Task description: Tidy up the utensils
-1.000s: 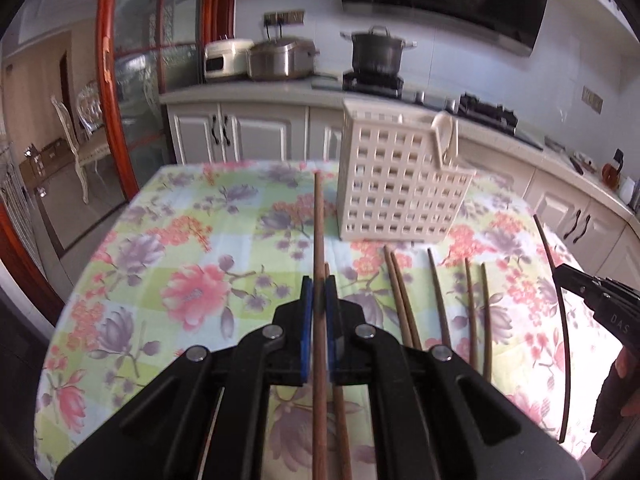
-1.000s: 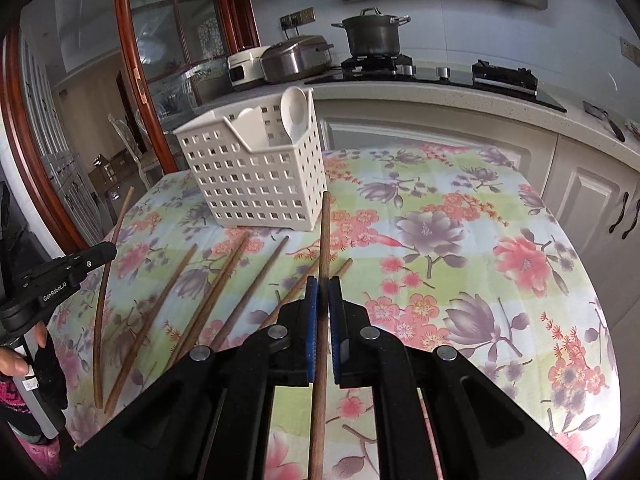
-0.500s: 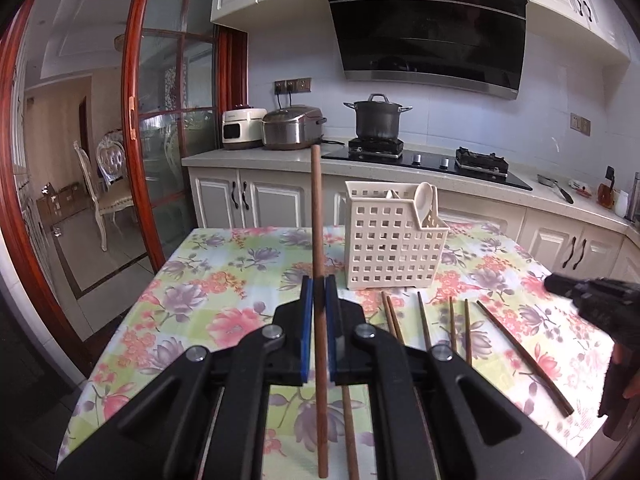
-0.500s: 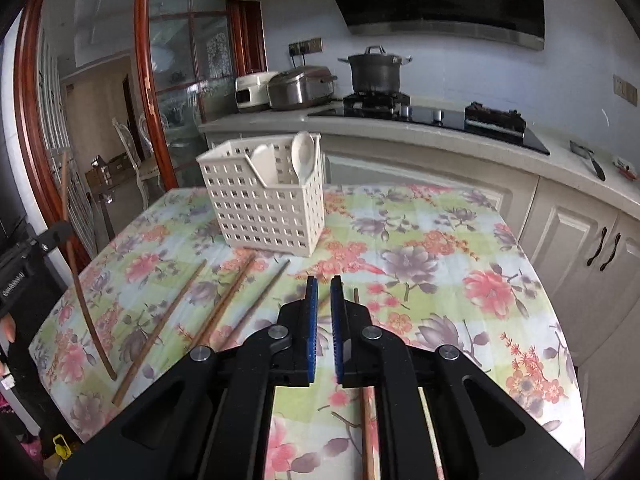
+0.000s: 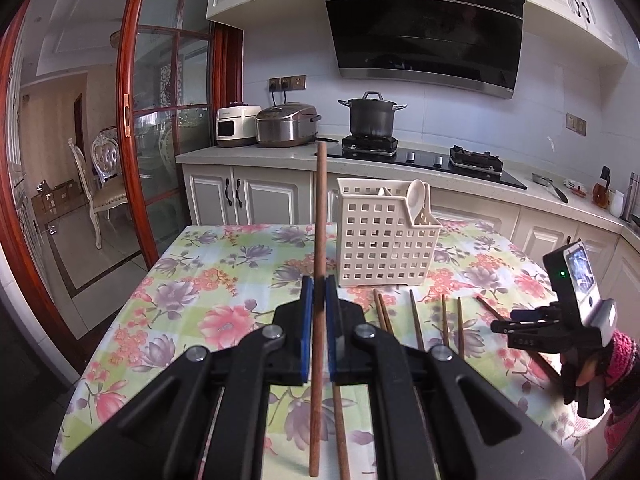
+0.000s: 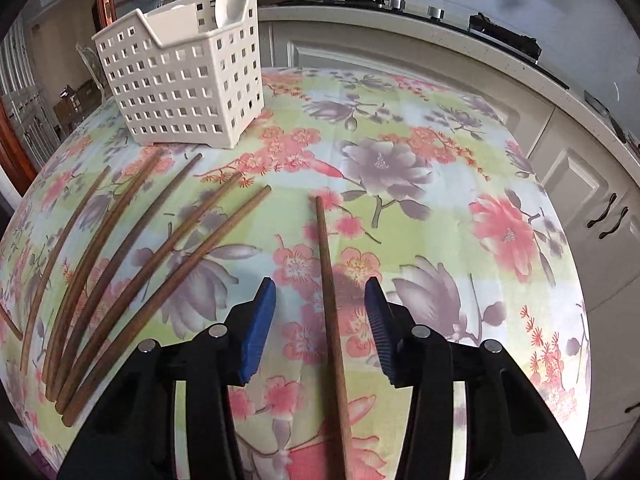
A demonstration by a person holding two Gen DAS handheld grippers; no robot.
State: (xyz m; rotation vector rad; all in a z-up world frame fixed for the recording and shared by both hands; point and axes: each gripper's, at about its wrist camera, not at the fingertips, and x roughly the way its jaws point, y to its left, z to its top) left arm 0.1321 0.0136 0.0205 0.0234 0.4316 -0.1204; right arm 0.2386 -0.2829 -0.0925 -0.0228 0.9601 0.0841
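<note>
The left gripper (image 5: pixel 316 300) is clamped on a chopstick (image 5: pixel 319 220) held near its lower half, its long axis running almost straight up the frame centre, tip topmost. It could pivot between the pads and miss the basket (image 5: pixel 384 236), right of centre. The right gripper (image 6: pixel 320 316) is opening, pads apart, nothing pressed; a loose chopstick (image 6: pixel 330 292) is straddled, lying flat and pointing up-frame. A one-sided closing might roll it off the tablecloth (image 6: pixel 440 208).

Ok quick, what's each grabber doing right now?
Left gripper: shut on a long brown wooden chopstick.
Right gripper: jaws opening, another brown wooden chopstick lying loose between them.
</note>
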